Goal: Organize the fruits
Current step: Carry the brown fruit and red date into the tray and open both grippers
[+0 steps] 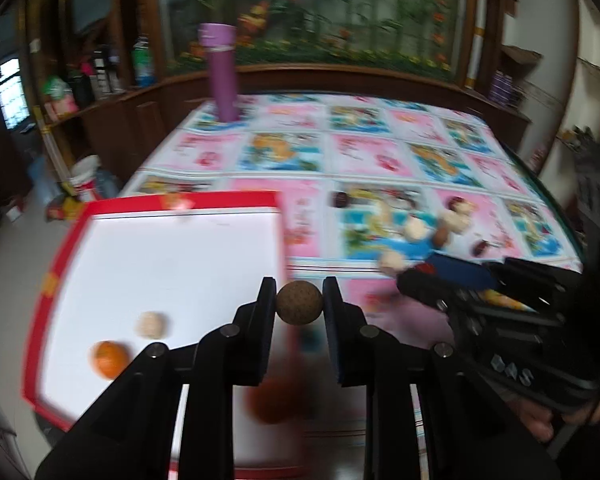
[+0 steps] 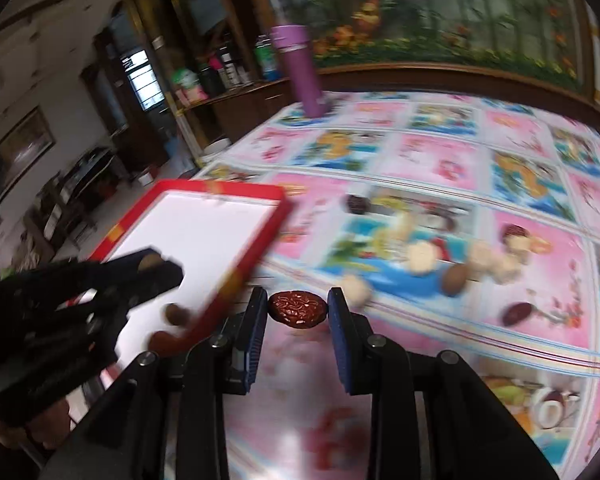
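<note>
My left gripper [image 1: 299, 304] is shut on a round brown fruit [image 1: 299, 303], held above the right edge of the red-rimmed white tray [image 1: 160, 200]. In the tray lie an orange [image 1: 110, 359] and a pale round fruit [image 1: 152, 325]. My right gripper [image 2: 298, 309] is shut on a wrinkled red date [image 2: 298, 309], just right of the tray [image 2: 236, 190]. Loose fruits lie on the tablecloth: pale ones [image 2: 420, 258], a brown one [image 2: 456, 279], dark red dates [image 2: 518, 313] [image 2: 356, 204]. The left gripper [image 2: 152, 270] shows over the tray in the right wrist view.
A purple cylinder [image 1: 222, 72] stands at the table's far left. The colourful tablecloth [image 1: 380, 152] covers the table. A wooden cabinet with bottles [image 1: 140, 60] runs along the far side. The right gripper body [image 1: 500, 300] lies at the right in the left wrist view.
</note>
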Tool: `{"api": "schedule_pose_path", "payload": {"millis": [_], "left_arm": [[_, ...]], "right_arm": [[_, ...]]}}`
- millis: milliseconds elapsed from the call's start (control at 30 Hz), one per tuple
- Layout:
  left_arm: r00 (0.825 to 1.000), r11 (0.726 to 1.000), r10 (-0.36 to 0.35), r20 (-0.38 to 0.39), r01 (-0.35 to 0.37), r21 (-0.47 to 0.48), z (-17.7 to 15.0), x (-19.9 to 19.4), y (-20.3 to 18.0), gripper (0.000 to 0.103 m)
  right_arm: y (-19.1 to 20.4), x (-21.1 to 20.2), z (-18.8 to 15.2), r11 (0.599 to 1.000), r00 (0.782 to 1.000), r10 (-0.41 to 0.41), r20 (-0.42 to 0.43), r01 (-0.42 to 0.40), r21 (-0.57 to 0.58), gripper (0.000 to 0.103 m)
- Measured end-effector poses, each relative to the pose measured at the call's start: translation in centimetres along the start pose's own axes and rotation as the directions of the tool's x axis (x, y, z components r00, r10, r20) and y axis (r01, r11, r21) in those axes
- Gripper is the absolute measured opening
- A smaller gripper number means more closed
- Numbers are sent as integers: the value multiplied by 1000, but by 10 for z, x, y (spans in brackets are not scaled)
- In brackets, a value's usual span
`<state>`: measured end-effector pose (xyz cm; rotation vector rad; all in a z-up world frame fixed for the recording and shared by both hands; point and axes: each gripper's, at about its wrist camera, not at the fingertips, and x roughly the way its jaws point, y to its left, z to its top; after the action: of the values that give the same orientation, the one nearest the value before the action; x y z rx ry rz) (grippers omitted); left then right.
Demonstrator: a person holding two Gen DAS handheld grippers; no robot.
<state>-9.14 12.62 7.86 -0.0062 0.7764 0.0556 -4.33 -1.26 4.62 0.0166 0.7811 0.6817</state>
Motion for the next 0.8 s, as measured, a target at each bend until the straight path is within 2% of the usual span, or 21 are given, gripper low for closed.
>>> {"api": "schedule_pose_path", "payload": {"millis": [200,367,800], "left_arm": [[994,991,107,7,-106,-83,-10,-2,49,25],[988,982,154,5,-152,-112,-20,-4,72,25],[976,966,217,-19,-218,-136,-34,0,102,25]], "right_arm": [[53,22,0,996,999,44,-29,-47,-75,30],[82,38,-6,991,996,58,-65,-66,-117,30],[106,57,-17,988,992,39,-118,-56,-143,30]]}}
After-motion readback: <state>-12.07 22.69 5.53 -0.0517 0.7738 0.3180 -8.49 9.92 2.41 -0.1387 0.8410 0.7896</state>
